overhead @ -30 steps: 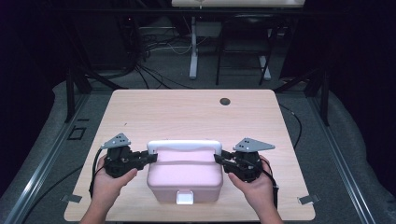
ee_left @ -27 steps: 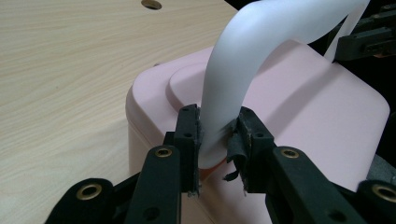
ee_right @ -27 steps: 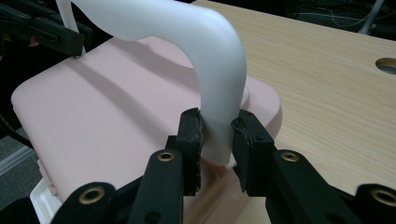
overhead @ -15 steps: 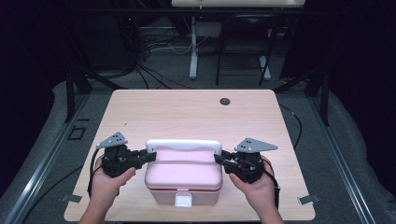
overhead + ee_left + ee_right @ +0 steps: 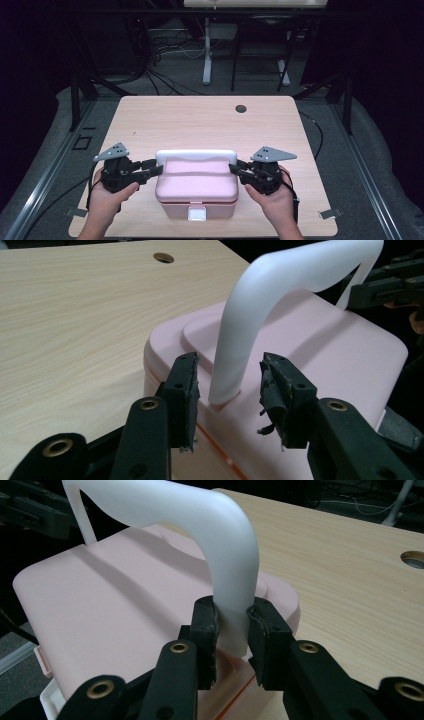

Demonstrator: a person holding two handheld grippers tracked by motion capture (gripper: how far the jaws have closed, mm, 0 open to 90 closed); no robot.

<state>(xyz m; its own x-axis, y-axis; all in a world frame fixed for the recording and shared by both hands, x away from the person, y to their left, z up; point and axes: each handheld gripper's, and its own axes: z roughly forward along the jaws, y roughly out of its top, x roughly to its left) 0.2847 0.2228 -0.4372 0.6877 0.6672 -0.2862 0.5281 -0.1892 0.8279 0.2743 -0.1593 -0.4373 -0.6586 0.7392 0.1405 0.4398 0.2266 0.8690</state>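
Only right gripper (image 5: 231, 625) clamping handle (image 5: 220, 540)

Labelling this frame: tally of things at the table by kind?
Pink lunch box with white handle: 1
Handheld grippers: 2, left gripper and right gripper
Wooden table: 1
Total: 4

Light wooden table (image 5: 200, 120), pink box (image 5: 197, 190) resting on it

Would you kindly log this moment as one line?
left claw: just opened, astride white handle | right claw: shut on handle | pink box: on table
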